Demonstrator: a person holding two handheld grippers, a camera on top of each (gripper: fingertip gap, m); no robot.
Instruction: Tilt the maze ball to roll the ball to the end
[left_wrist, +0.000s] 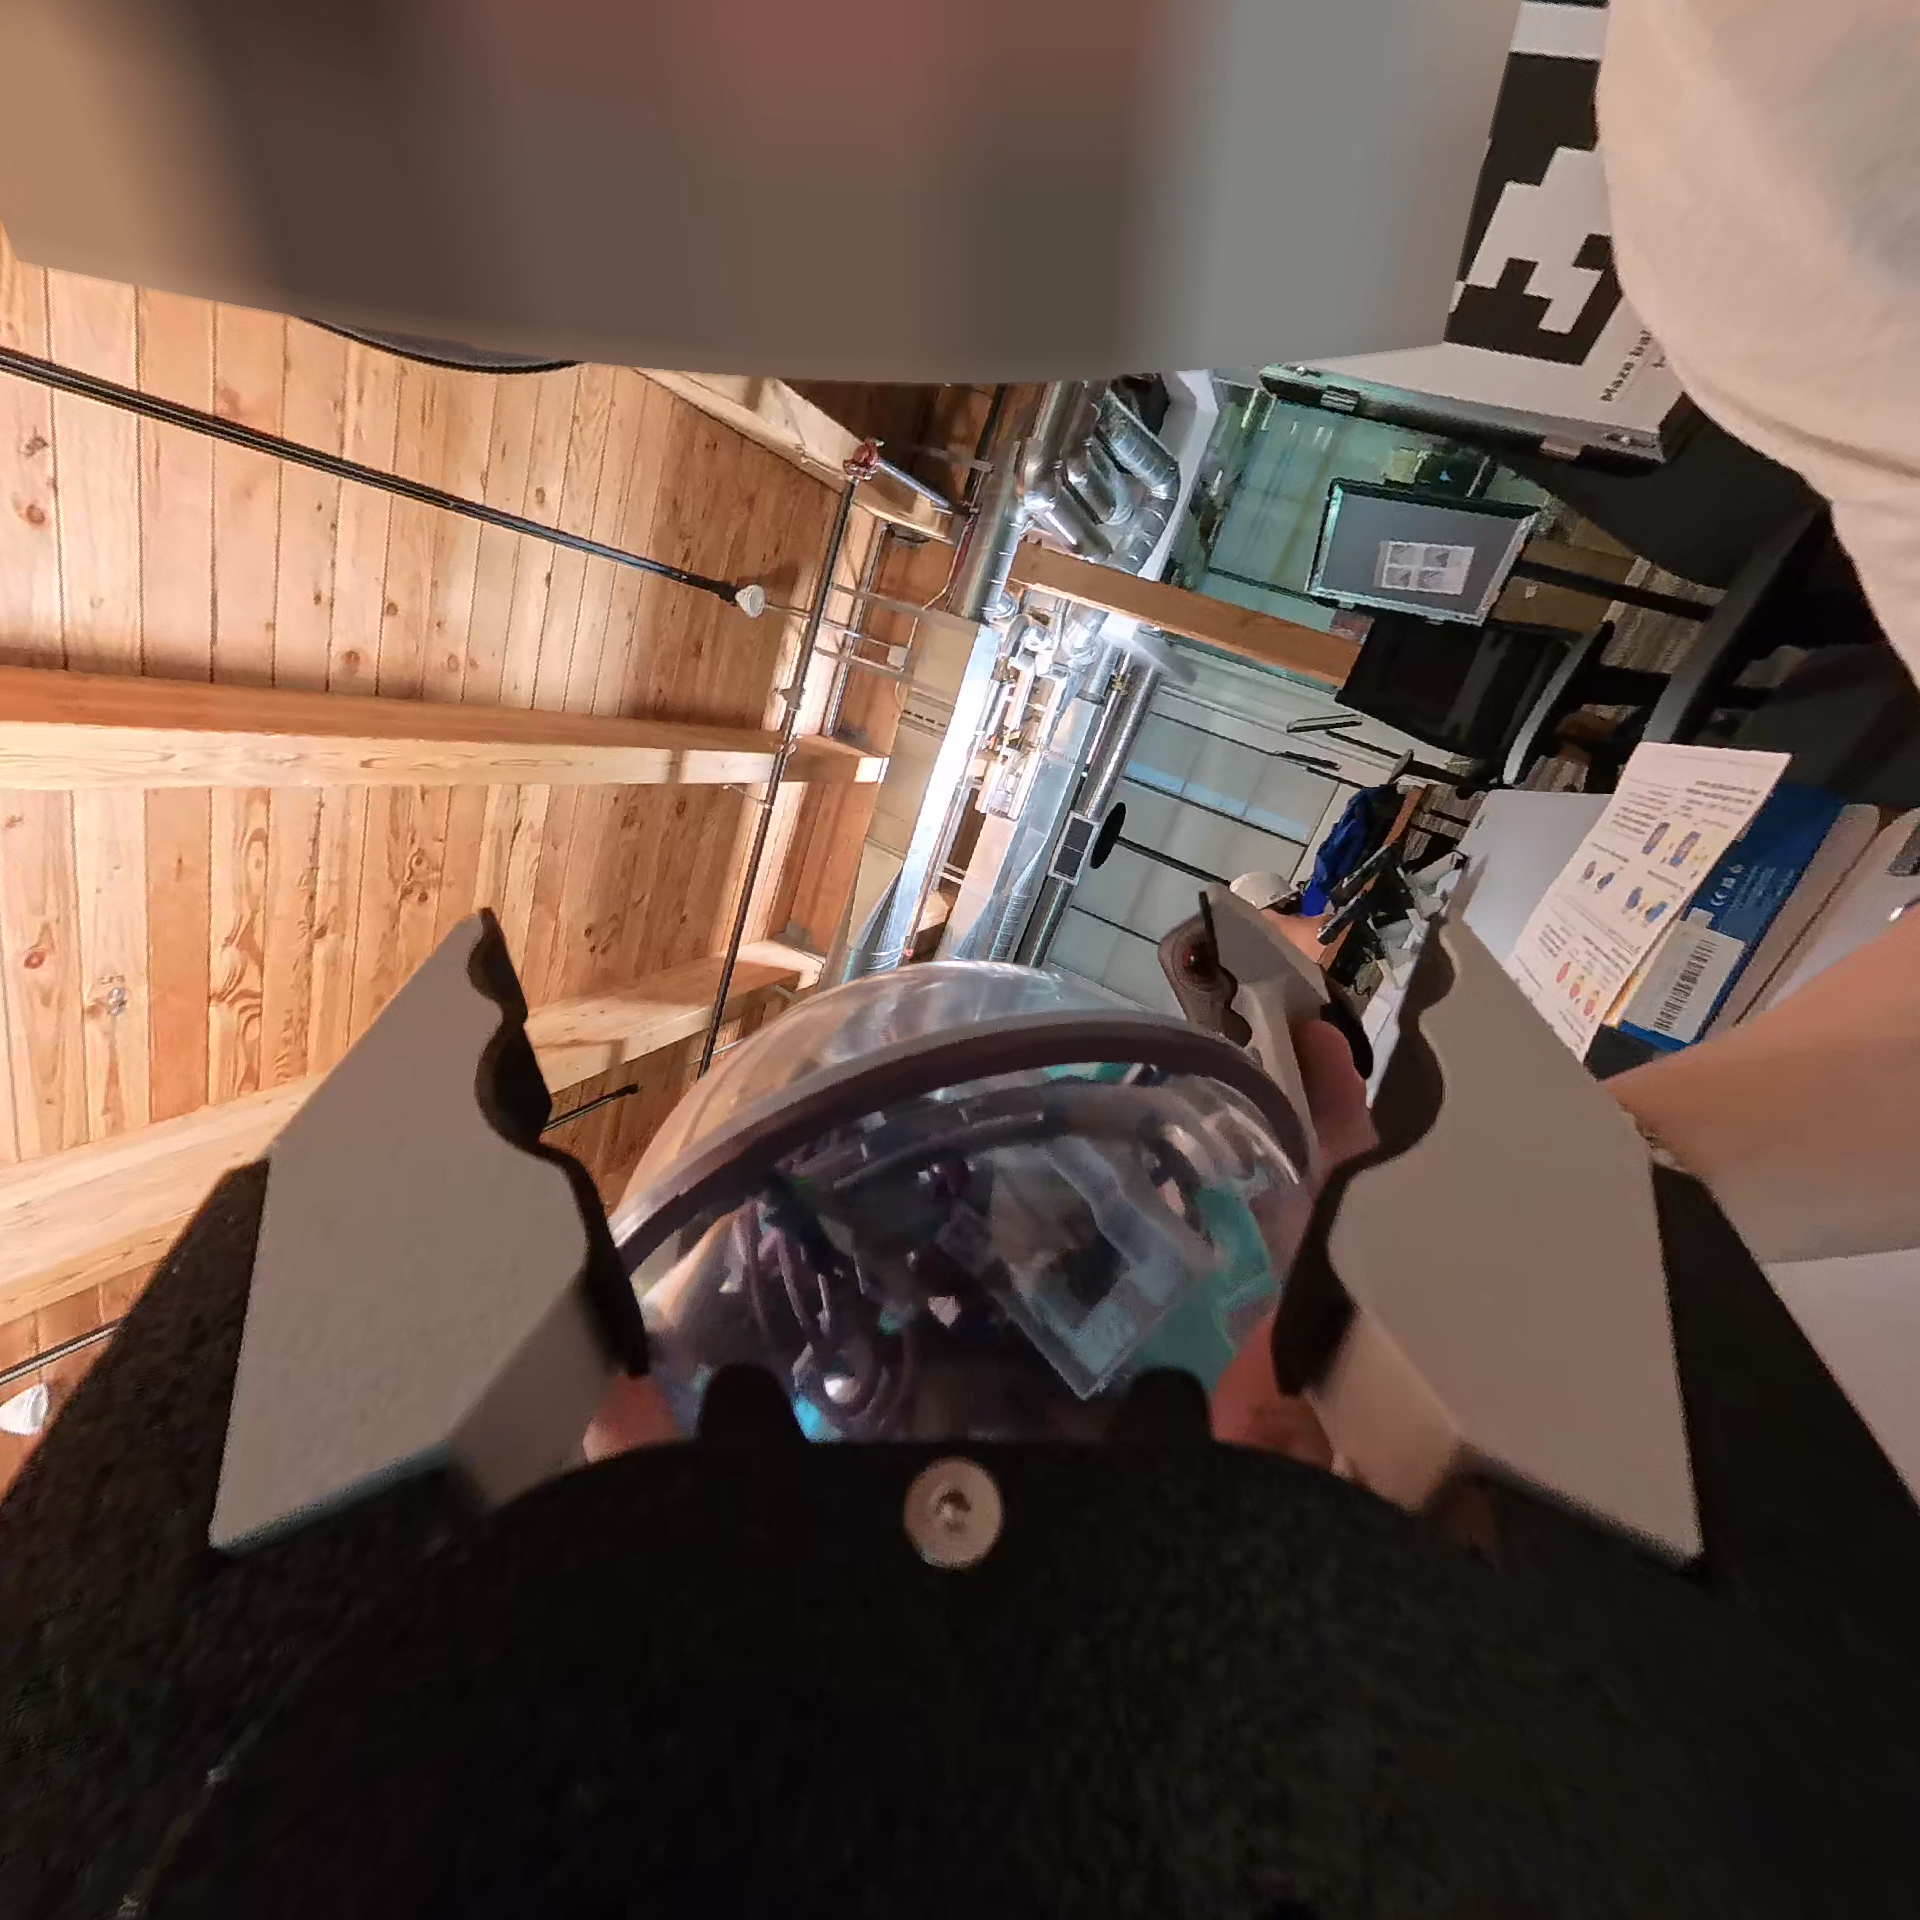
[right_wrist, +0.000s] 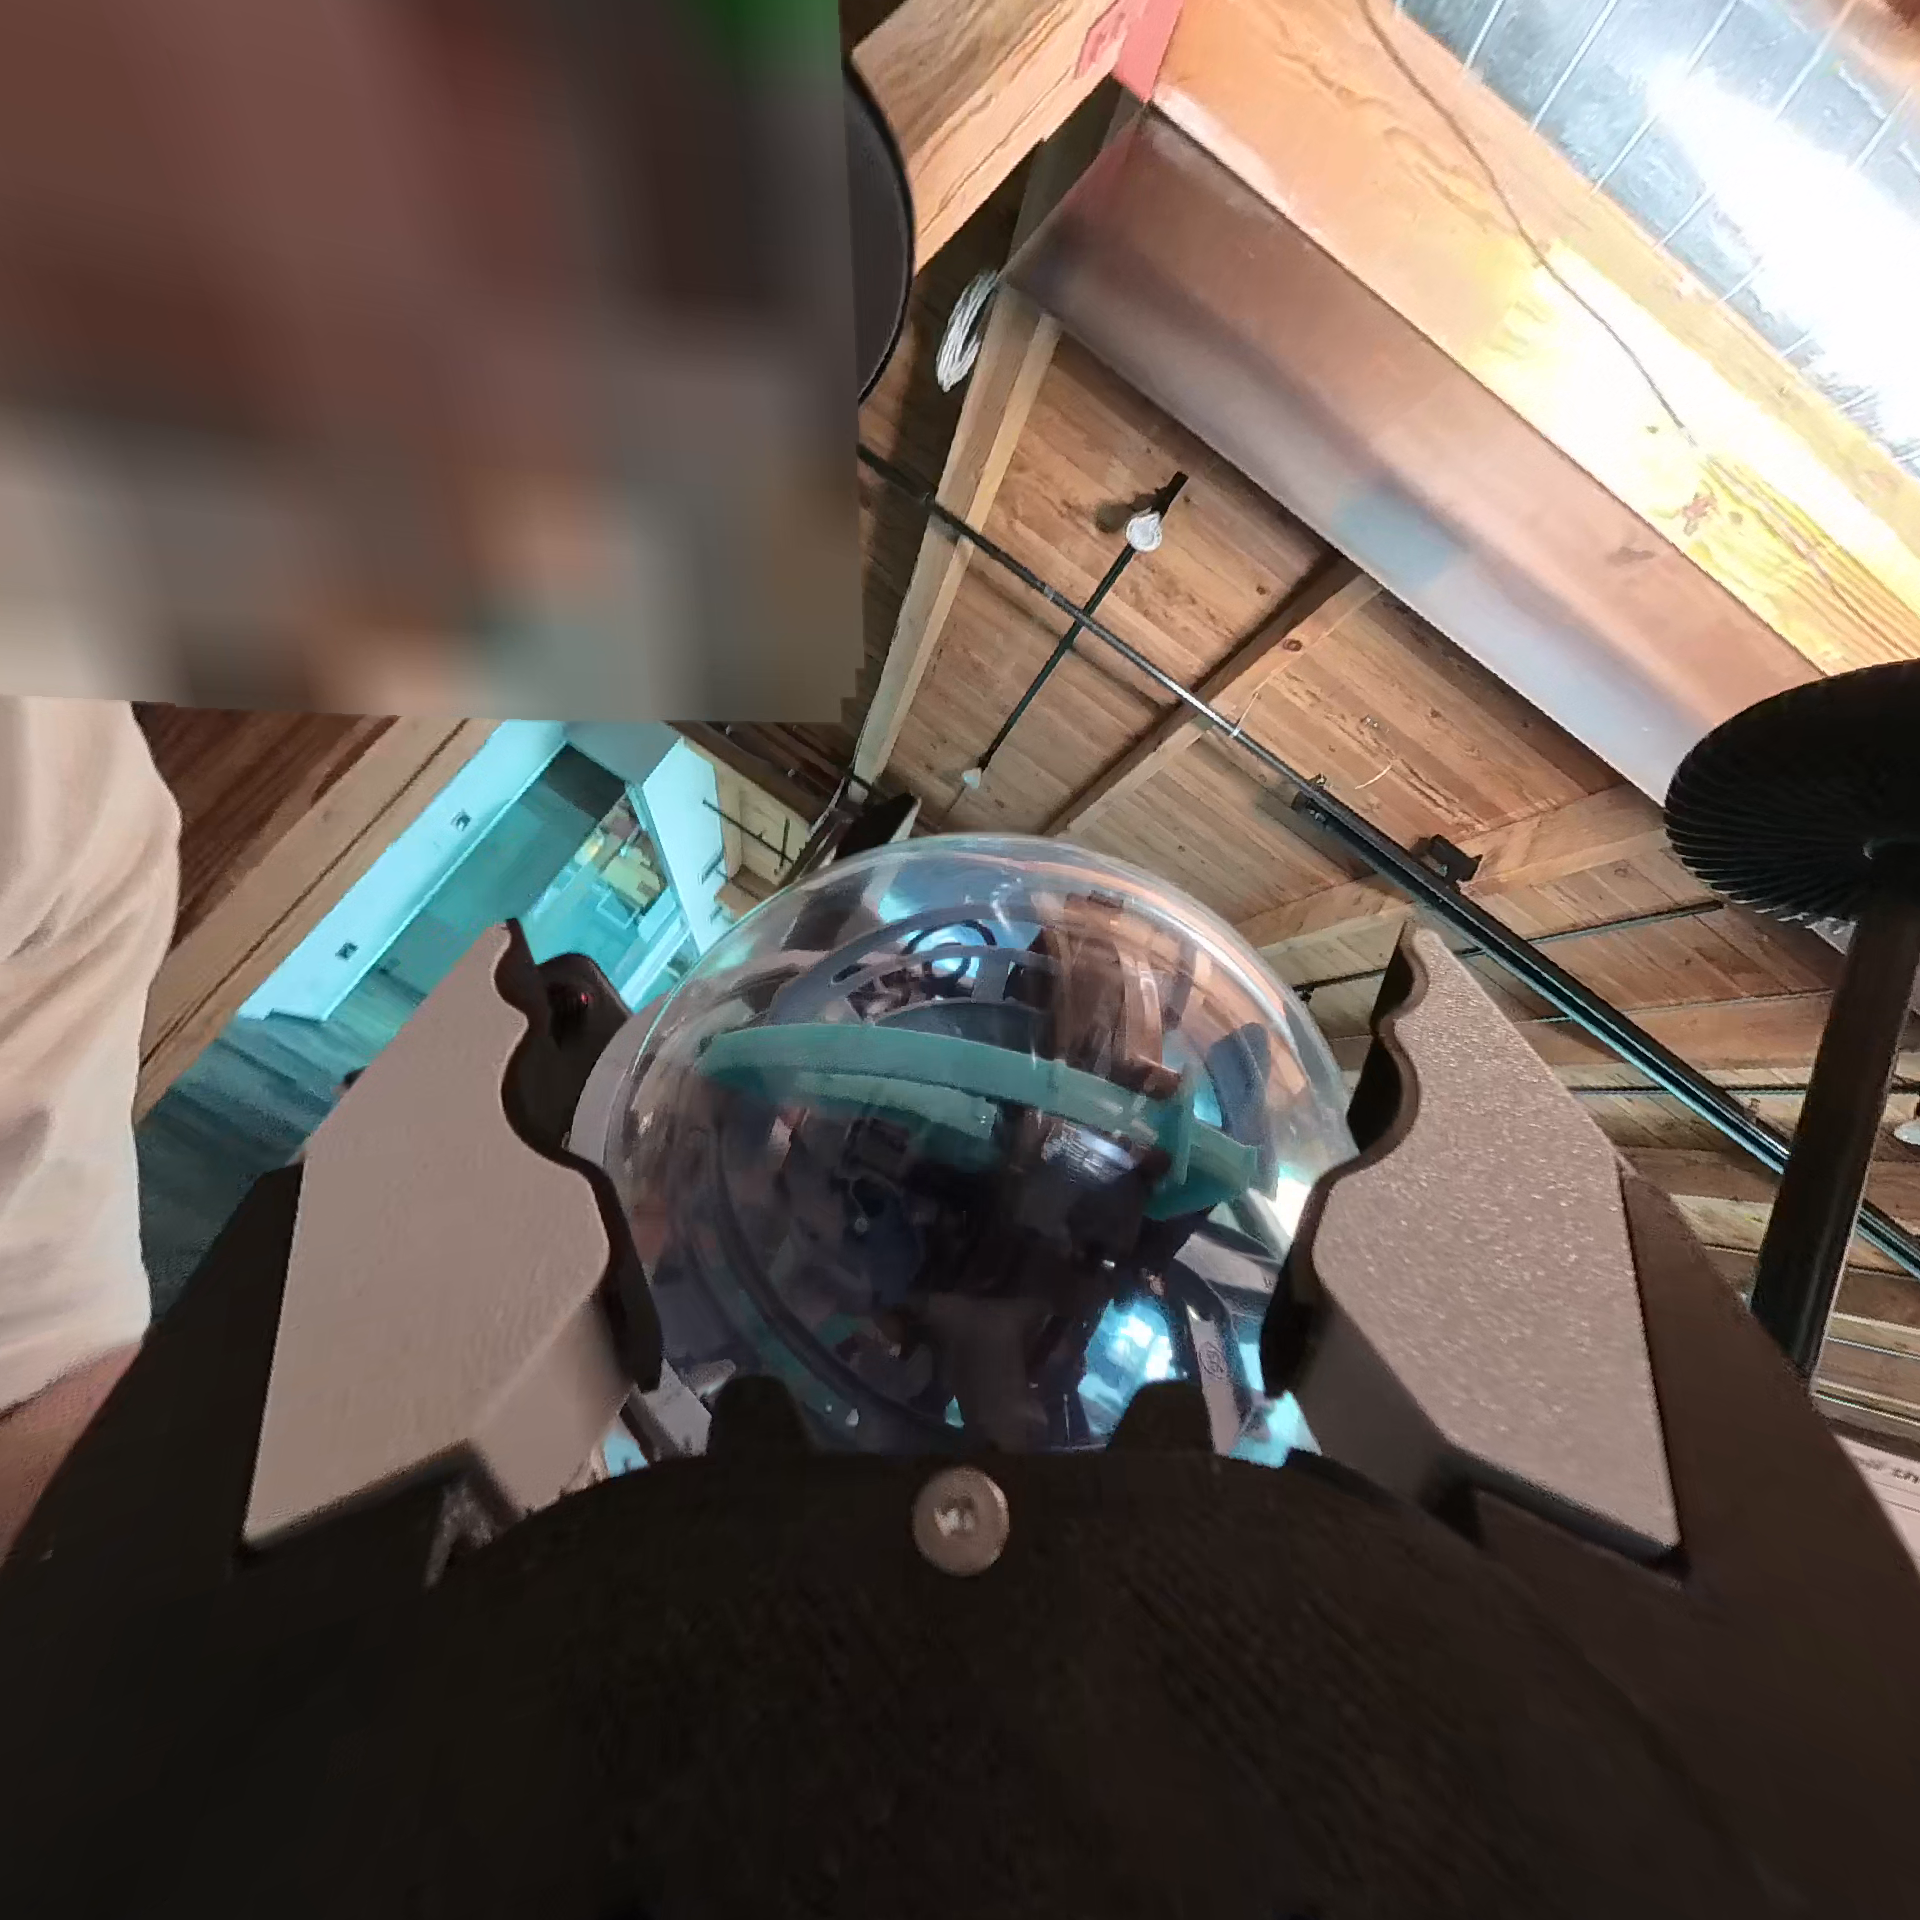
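This looks like a workshop or a lab in an industrial building. The ceiling (left_wrist: 312, 582) is made of bare wood planks with thick wood beams (right_wrist: 1455, 343). Shiny metal air ducts (left_wrist: 1091, 488) and thin pipes (left_wrist: 790, 727) run open under it. Lower there are a black office chair (left_wrist: 1455, 675), a printed poster (left_wrist: 1642, 883) and a black-and-white marker board (left_wrist: 1527, 229).

Printed poster (left_wrist: 1642, 883), barcoded blue box (left_wrist: 1725, 935)

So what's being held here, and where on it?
The clear maze ball, clamped between both grippers: the left gripper and right gripper each pinch the sphere's curved sides.
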